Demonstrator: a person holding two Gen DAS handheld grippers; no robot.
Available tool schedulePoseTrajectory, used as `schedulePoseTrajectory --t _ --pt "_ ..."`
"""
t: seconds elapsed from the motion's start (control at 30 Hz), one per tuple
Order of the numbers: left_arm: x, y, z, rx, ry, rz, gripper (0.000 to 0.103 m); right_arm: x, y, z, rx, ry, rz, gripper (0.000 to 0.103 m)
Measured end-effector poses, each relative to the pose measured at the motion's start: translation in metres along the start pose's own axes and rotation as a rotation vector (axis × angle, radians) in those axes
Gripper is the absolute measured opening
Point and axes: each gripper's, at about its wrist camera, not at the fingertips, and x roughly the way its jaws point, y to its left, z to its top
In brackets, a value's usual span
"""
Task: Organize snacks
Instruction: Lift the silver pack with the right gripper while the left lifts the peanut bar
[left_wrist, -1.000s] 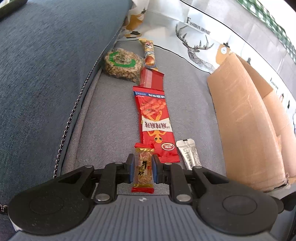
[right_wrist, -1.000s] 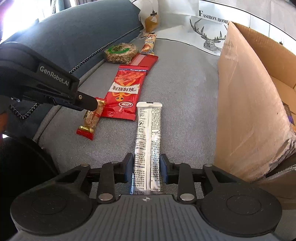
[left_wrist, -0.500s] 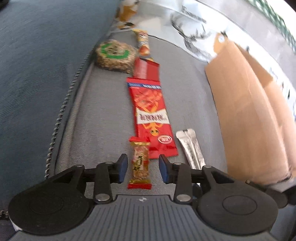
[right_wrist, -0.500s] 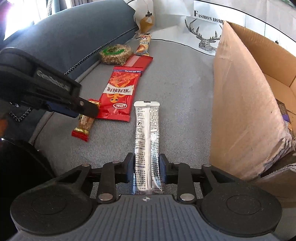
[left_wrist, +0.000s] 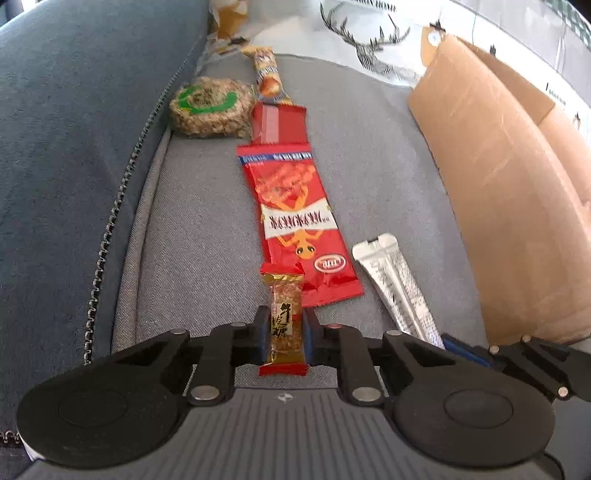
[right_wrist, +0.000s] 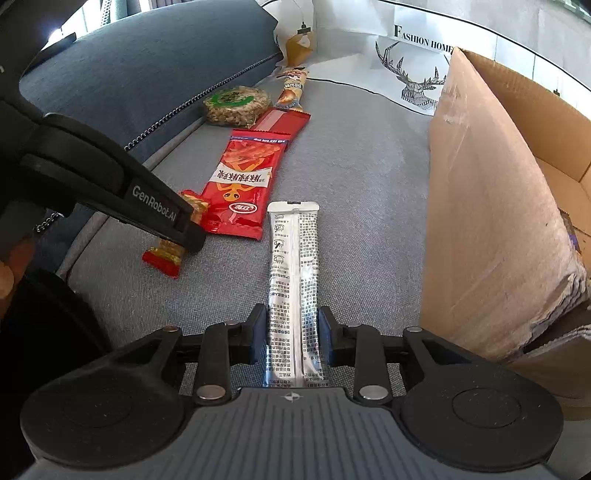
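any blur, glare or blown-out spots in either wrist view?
Left wrist: soft, slight blur on the long red packet; top right corner washed out. Right wrist: sharp, print on the silver sachet legible; window at top left blown out. Both: fisheye bending of the cardboard box.

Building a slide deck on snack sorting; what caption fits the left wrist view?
Left gripper shut on a small candy bar on a grey sofa, beside a red snack packet.
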Motion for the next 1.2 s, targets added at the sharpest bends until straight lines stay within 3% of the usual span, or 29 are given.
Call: schedulePoseTrajectory --t 0.43,0.77,0.97,1.2 --pt "-0.033 0.013 -0.007 -0.054 -0.178 -0.082 0.019 -0.037 -0.001 0.01 -0.01 -0.142 -0.005 0.023" --pt "-0.044 0.016 -0.01 -0.074 -0.229 -0.114 0.019 -0.082 -0.011 0.034 -0.008 -0.261 0.0 0.022" --pt "-0.048 0.019 -0.013 -0.085 -0.243 -0.132 0.019 -0.129 -0.046 0.059 0.018 -0.391 -0.019 0.022" --pt "-0.05 0.019 -0.014 -0.082 -0.25 -0.14 0.019 -0.162 -0.113 0.069 0.05 -0.489 -0.124 0.022"
